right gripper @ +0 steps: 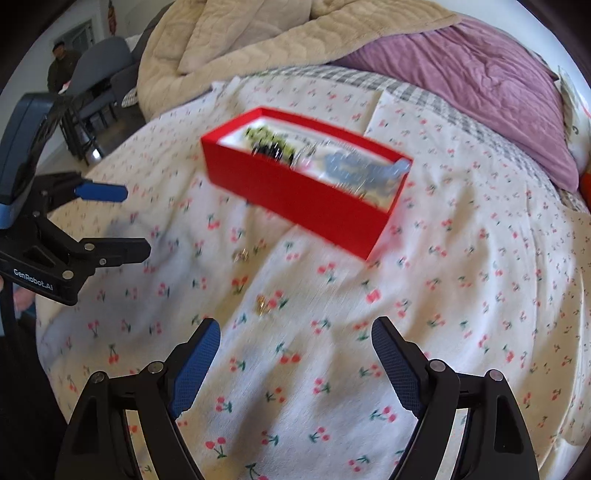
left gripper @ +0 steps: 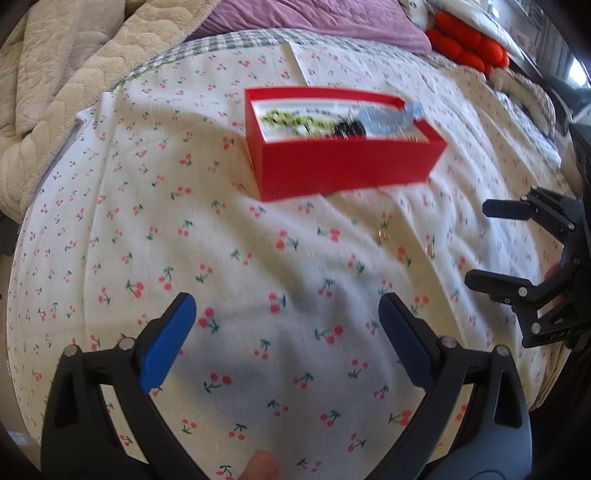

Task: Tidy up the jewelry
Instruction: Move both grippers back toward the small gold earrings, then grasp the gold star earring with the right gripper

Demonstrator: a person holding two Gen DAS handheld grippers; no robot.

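A red box sits on the cherry-print bedsheet. It holds a green bead string, a black piece and a pale blue piece. Two small metal jewelry pieces lie on the sheet in front of the box, the other nearer my right gripper. My left gripper is open and empty. My right gripper is open and empty.
A beige quilted blanket and a purple pillow lie behind the box. Red-orange cushions sit at the far right. A grey chair and a person are beyond the bed.
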